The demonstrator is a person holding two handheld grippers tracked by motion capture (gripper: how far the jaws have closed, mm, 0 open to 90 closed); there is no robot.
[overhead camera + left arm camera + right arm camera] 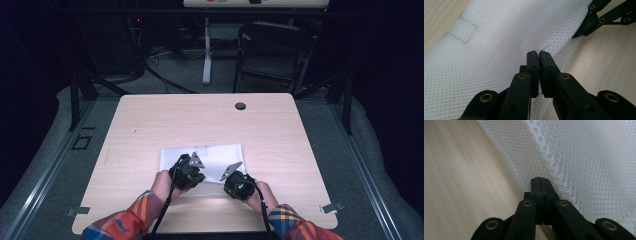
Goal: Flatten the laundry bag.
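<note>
One white mesh fabric sheet (212,161) lies flat near the front of the pale wooden table (150,125); judged light, limp, porous, likely to sag; best taken at its edge; left gripper (538,53) and right gripper (541,179) each pinch its near hem, jaws clenched.

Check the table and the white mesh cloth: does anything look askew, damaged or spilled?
Nothing stands out. The white mesh cloth lies on the wooden table with no tear or spill visible. The left gripper and right gripper each pinch its near edge, which puckers slightly there.
</note>
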